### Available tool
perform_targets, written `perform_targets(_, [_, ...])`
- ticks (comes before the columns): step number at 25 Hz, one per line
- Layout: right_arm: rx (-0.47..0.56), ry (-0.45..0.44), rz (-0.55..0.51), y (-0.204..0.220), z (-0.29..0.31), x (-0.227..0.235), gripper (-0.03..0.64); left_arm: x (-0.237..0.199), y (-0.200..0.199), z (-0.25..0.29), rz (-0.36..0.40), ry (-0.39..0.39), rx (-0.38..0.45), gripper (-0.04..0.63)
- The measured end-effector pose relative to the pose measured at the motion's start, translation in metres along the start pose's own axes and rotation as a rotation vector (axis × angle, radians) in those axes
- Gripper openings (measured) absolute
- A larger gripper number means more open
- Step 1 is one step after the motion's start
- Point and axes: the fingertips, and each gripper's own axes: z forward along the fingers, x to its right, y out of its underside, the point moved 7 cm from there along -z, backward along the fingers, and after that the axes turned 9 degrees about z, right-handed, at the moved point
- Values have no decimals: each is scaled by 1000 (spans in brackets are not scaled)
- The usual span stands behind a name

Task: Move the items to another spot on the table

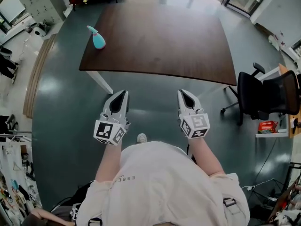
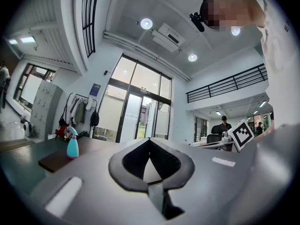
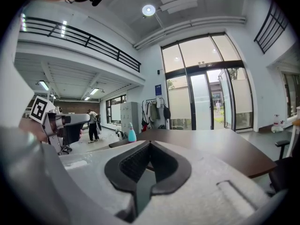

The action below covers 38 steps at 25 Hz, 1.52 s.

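Spray bottle: upright near the far left corner of the table, well apart from both my grippers.
My left gripper: jaws together on nothing, held level, short of the table's near edge.
My right gripper: jaws together, empty, beside the left.
Office chair: right of the table.

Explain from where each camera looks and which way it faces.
Head view: on the person's head, looking steeply down at the table; shows shirt, forearms, left gripper, right gripper.
Left gripper view: on the left gripper, looking along its shut jaws toward glass doors; shirt at right.
Right gripper view: on the right gripper, looking along its shut jaws across the table; shirt at left.
Shared: all three show the blue spray bottle on the table.
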Motion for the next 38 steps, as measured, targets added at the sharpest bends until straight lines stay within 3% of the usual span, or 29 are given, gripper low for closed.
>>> perform_targets(5, [-15,-80,-10,3,45,-45,-9,-49,-2,-27,15,-73,-4,9])
perform_targets(11, [-59,-205,-40,1,97,-97,-9,-99,-7,-69,17,-213,2,9])
perform_targets(23, [-136,-428,-110,2,187,-170,-9,-161,0,-125,5,-457,-8,9])
perform_targets(31, [-155,-486,-99,-4,272,-187,-9,-224,5,-99,1,-513,-31,9])
perform_targets(38, [-178,-507,-99,-20,379,-185,-9,-306,15,-40,-19,-538,-56,9])
